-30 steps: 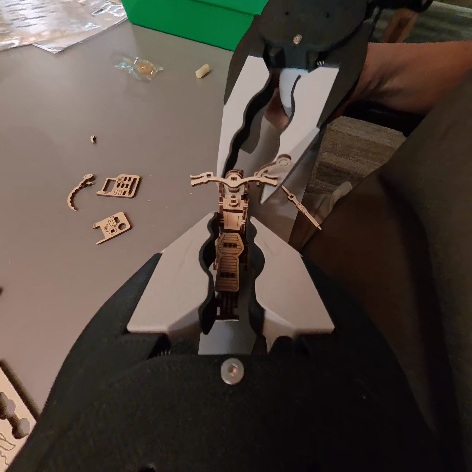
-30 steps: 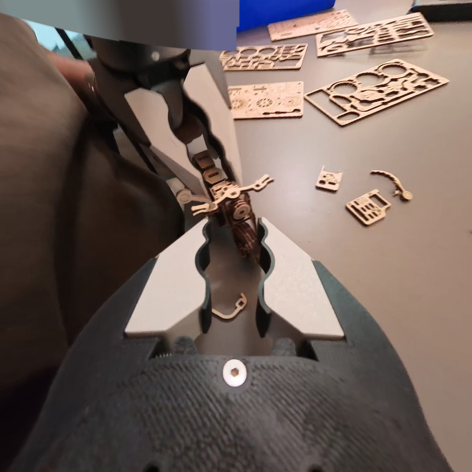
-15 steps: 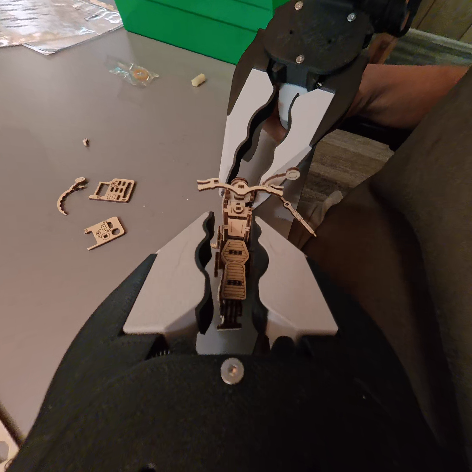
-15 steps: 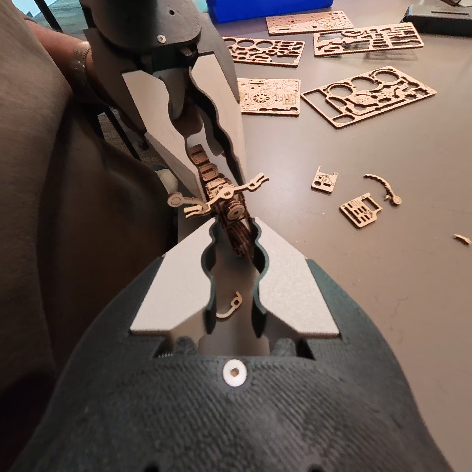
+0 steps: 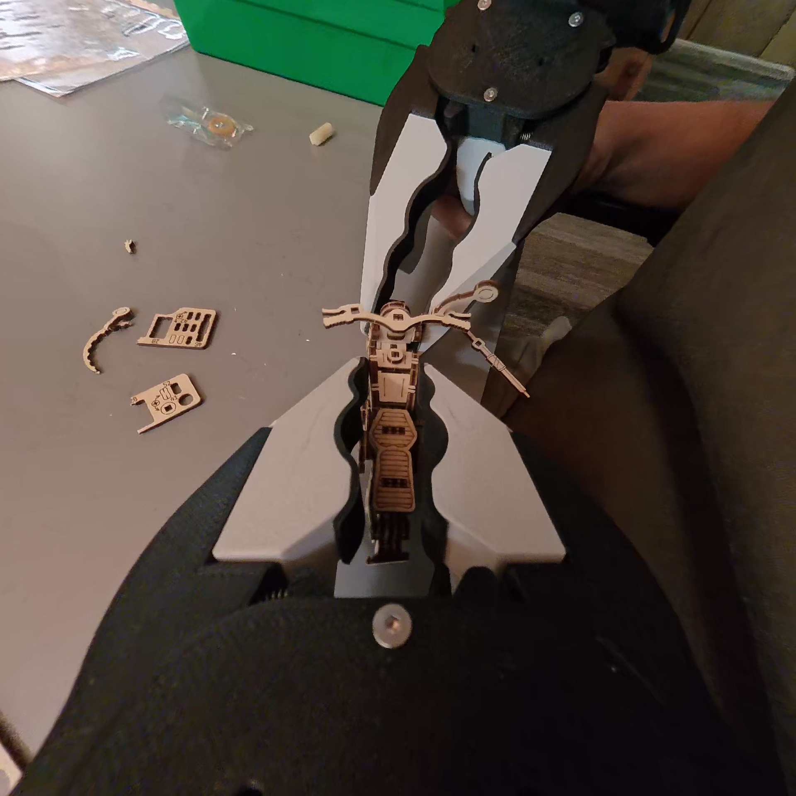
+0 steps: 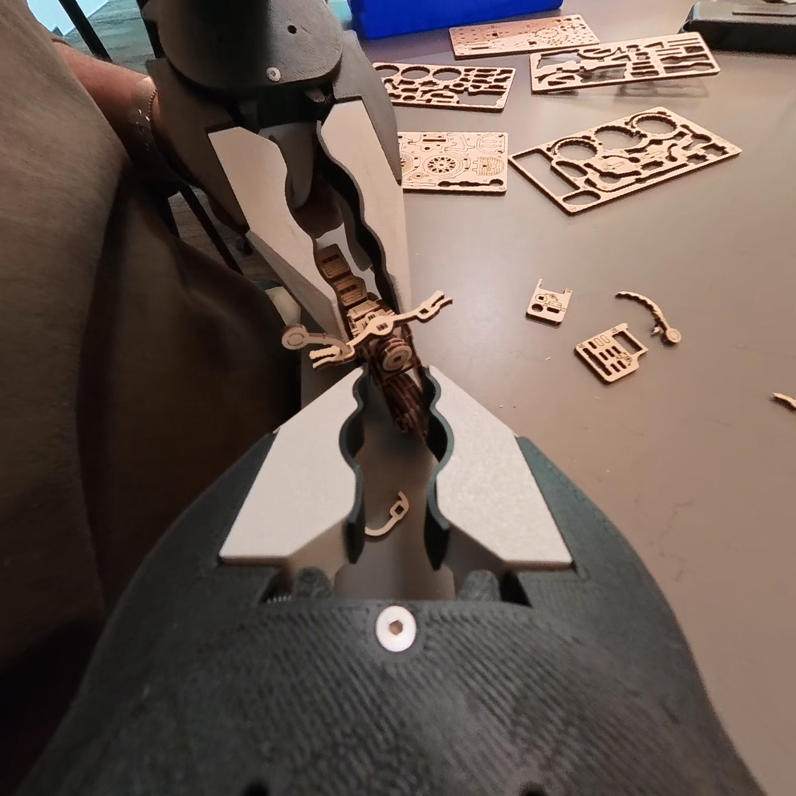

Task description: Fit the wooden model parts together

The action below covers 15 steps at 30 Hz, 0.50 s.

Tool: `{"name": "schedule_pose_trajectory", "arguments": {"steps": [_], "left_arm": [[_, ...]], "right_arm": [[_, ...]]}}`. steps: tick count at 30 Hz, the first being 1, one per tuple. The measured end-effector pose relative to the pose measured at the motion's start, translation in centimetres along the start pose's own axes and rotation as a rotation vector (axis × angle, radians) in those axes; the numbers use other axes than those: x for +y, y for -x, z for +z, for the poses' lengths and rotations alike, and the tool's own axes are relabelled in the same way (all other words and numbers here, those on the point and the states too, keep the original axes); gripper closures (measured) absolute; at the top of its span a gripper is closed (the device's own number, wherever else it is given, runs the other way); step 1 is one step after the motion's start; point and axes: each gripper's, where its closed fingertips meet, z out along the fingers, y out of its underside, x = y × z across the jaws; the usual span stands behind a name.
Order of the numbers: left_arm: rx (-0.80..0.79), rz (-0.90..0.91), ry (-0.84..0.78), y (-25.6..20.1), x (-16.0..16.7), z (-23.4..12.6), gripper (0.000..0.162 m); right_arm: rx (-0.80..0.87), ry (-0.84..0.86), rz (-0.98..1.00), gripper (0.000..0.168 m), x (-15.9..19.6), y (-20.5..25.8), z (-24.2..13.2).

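Note:
A small wooden motorcycle model (image 5: 392, 387) is clamped by its seat and body in my left gripper (image 5: 391, 364), held above the table's near edge. Its handlebar and mirror stick out past the fingertips. My right gripper (image 6: 394, 372) faces it nose to nose, jaws a little apart. The model's front wheel (image 6: 398, 387) sits between its tips, against the right finger. A small wooden hook piece (image 6: 385, 514) rests deep between the right gripper's fingers, against the left one. The left gripper also shows in the right wrist view (image 6: 366, 301), and the right gripper in the left wrist view (image 5: 400, 310).
On the grey table (image 5: 215, 215) lie a curved piece (image 5: 101, 340), a slotted plate (image 5: 178, 329) and a holed plate (image 5: 166, 400). Punched wooden sheets (image 6: 624, 159) lie farther off. A green box (image 5: 301, 38) and a blue box (image 6: 452, 13) stand at the back. The person's brown clothing (image 5: 689, 387) is close beside the grippers. Left and right tips are no more than a few centimetres apart. About 7 centimetres separates my right fingertips from the small wooden hook piece (image 6: 385, 514).
Both grippers have shifted slightly together with the model, and the right gripper now stands steeper. The left grip and the right gripper's gap look unchanged.

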Motion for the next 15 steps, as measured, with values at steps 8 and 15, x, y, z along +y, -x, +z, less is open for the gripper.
{"name": "schedule_pose_trajectory", "arguments": {"steps": [8,15], "left_arm": [[-0.015,0.009,-0.006,0.19,0.01,0.00,0.142],[-0.008,-0.011,-0.013,0.14,-0.05,0.05,0.142]], "right_arm": [[-0.003,0.002,0.002,0.146,0.00,0.07,0.06],[0.003,0.001,0.006,0.146,-0.03,-0.03,0.07]]}}
